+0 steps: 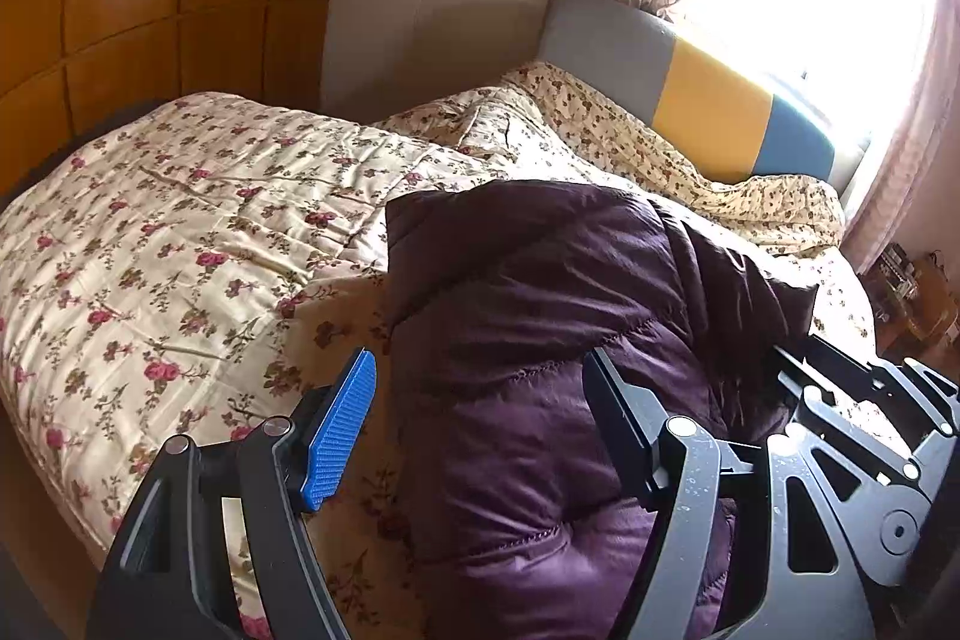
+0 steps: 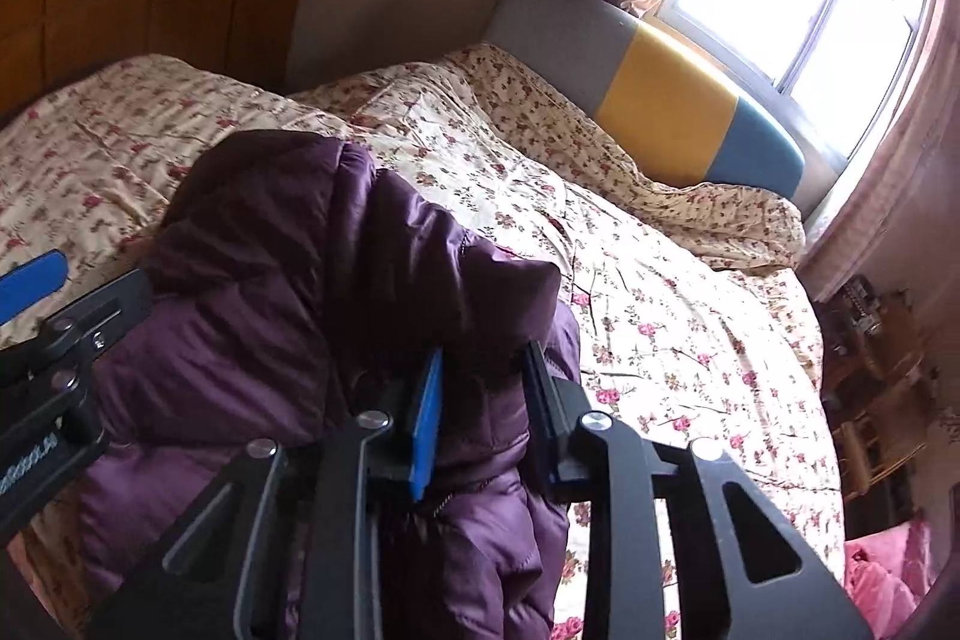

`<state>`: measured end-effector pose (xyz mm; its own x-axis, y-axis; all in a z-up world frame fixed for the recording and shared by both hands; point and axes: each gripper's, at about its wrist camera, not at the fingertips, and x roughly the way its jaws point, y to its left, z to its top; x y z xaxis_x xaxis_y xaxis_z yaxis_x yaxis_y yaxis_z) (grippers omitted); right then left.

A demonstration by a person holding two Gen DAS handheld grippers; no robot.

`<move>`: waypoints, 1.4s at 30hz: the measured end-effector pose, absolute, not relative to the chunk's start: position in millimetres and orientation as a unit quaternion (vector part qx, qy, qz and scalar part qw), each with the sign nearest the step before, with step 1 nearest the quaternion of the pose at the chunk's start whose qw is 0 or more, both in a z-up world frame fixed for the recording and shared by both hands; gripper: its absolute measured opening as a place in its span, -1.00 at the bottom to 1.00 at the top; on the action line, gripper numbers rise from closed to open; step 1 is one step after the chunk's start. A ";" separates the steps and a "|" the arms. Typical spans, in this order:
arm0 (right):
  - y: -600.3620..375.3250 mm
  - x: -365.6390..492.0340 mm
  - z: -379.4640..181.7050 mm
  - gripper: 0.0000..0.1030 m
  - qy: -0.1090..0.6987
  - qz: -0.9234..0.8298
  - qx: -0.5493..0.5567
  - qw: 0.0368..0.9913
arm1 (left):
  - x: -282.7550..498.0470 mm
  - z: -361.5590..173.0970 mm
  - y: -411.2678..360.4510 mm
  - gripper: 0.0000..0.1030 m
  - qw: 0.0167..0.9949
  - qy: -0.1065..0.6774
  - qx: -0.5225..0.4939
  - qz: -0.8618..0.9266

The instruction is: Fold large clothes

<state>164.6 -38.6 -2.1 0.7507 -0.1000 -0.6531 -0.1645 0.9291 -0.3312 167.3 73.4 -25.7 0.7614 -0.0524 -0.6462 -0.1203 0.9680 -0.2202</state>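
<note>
Your right gripper (image 2: 480, 418) has its jaws clamped on a fold of the purple jacket (image 2: 300, 292) at lower centre of its frame; your left gripper (image 1: 474, 424) holds its jaws wide apart, one blue pad (image 1: 339, 430) clear of the cloth, so it grips nothing; the jacket lies bunched on the floral bed (image 1: 150, 232), below the headboard (image 1: 708, 100) at upper right.

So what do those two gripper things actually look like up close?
Each gripper, left and right, is a black and grey frame of slotted linkage bars joined by round silver pivot pins. The fingers carry ribbed bright blue pads. No cables or sleeves show.
</note>
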 end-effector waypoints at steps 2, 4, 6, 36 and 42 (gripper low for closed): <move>-37.7 165.4 -7.1 -0.55 0.353 0.019 -0.195 0.915 | 168.8 -26.8 73.5 0.37 0.930 0.346 -0.125 0.016; -37.8 166.0 -14.6 -0.57 0.362 0.022 -0.198 0.911 | 168.8 -27.5 74.4 0.37 0.930 0.345 -0.126 0.016; -36.5 166.9 -22.7 -0.61 0.369 0.024 -0.203 0.907 | 170.0 -29.1 74.6 0.38 0.929 0.349 -0.125 0.014; -57.7 210.8 -105.0 -0.60 0.399 0.087 -0.146 0.901 | 225.6 -98.2 35.0 0.42 0.916 0.385 -0.110 0.000; -66.7 207.3 -90.3 -0.60 0.392 0.093 -0.134 0.905 | 218.8 -85.3 33.1 0.42 0.919 0.380 -0.101 0.008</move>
